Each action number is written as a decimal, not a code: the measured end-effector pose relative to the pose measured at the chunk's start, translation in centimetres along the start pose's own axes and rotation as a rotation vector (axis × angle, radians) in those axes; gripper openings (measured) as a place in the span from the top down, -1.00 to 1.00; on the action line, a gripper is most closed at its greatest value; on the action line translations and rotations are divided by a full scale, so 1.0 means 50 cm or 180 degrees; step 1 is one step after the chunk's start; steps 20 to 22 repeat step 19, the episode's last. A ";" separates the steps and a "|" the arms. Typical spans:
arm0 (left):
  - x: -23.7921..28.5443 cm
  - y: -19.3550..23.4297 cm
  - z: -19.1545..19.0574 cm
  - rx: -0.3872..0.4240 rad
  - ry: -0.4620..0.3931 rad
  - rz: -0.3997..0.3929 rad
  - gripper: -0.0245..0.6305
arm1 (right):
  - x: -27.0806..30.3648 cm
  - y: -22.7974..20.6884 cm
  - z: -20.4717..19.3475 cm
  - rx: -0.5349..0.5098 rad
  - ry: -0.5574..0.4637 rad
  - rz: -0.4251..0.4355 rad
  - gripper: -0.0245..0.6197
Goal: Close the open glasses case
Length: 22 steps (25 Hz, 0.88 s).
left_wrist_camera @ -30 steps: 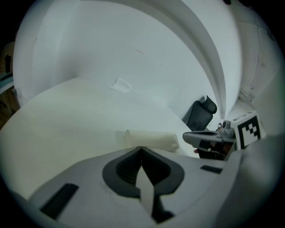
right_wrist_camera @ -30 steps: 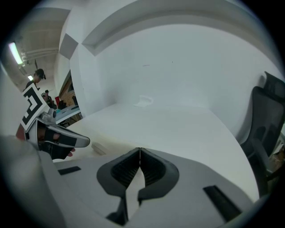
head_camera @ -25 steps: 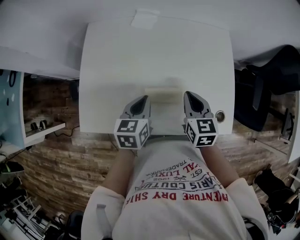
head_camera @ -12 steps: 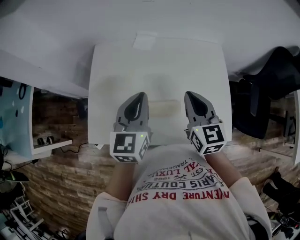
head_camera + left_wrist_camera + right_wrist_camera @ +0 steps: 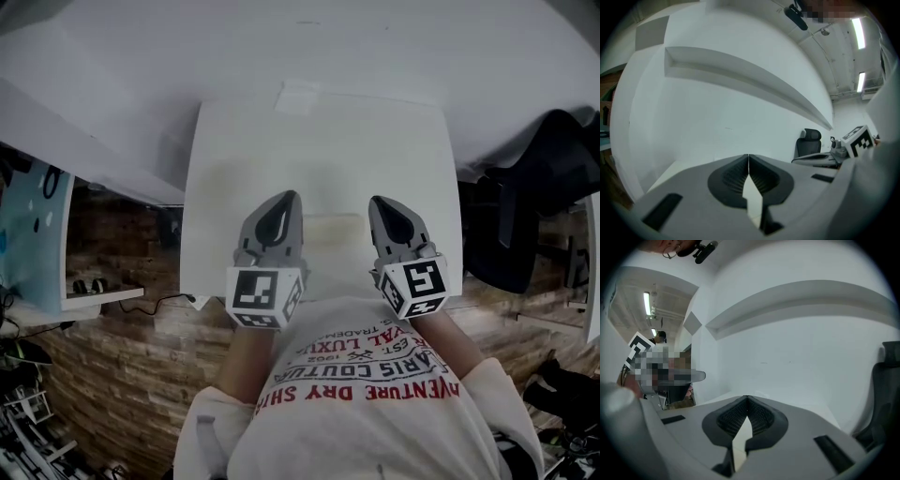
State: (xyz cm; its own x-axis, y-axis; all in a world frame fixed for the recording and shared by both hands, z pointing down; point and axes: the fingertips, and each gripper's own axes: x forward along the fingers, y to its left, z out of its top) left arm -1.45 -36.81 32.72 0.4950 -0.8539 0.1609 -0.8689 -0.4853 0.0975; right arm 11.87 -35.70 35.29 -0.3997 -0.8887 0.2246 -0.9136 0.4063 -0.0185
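A pale cream glasses case (image 5: pixel 330 228) lies on the white table (image 5: pixel 323 150), faint against it; I cannot tell whether its lid is up. My left gripper (image 5: pixel 290 198) hangs just left of the case and my right gripper (image 5: pixel 378 202) just right of it, both over the table's near edge. Each one's jaws meet at the tips with nothing between them. In the left gripper view the left gripper (image 5: pixel 748 157) points at a white wall, and so does the right gripper (image 5: pixel 748 399) in its own view. Neither gripper view shows the case.
A flat white item (image 5: pixel 298 97) sits at the table's far edge. A black office chair (image 5: pixel 525 216) stands to the right of the table. A brick-patterned floor (image 5: pixel 122 375) lies below, with a shelf (image 5: pixel 94 298) at the left.
The head view has shifted, so the table sits lower and smaller in it. Both grippers have risen a little and stay shut either side of the case.
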 end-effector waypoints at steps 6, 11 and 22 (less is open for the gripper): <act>0.001 -0.010 -0.004 0.0011 -0.0004 -0.0006 0.91 | 0.003 0.002 -0.006 0.0025 0.0023 0.0033 0.89; 0.005 -0.013 -0.006 0.0090 0.0019 -0.0012 0.91 | 0.008 0.008 -0.008 0.0013 0.0049 0.0103 0.89; 0.012 -0.009 -0.021 0.0076 0.0051 -0.0002 0.91 | 0.013 0.010 -0.025 0.0022 0.0125 0.0127 0.89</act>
